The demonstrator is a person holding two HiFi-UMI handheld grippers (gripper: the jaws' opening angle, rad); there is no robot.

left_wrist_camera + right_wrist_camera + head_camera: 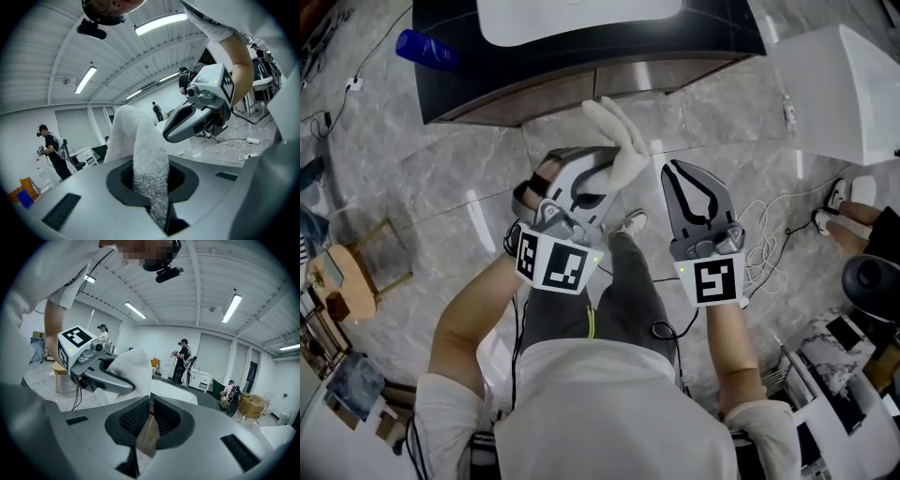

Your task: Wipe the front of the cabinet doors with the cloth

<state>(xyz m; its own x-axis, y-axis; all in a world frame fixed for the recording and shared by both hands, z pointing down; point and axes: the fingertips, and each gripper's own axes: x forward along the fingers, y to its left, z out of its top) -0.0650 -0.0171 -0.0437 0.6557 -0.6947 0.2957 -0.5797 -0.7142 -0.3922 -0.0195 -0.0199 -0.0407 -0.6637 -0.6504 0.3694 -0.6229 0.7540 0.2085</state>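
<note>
**Tool state.** The left gripper (598, 169) is clenched on the cloth (614, 136). In the left gripper view I see one narrow fold pinched between the jaws, with the rest rising free ahead of them. The right gripper (670, 173) has its jaws brought together on nothing and sits just beside the left one.

**Work surface.** The cabinet doors (553, 94) lie ahead of both tools, well apart from the cloth. I judge that wiping has not yet started.

**Hazards.**
1. Slip: only a thin fold is clamped, so drag against the door face could pull it out of the jaws.
2. Hard contact: the free end leans to one side of the jaw tips. If I advance square-on, bare jaw could meet the door before the cloth does.
3. Collision: a wide stroke toward the right gripper could strike it.
4. Snag: cables (759, 246) lie on the floor below the right gripper, and a step could catch them.
</note>
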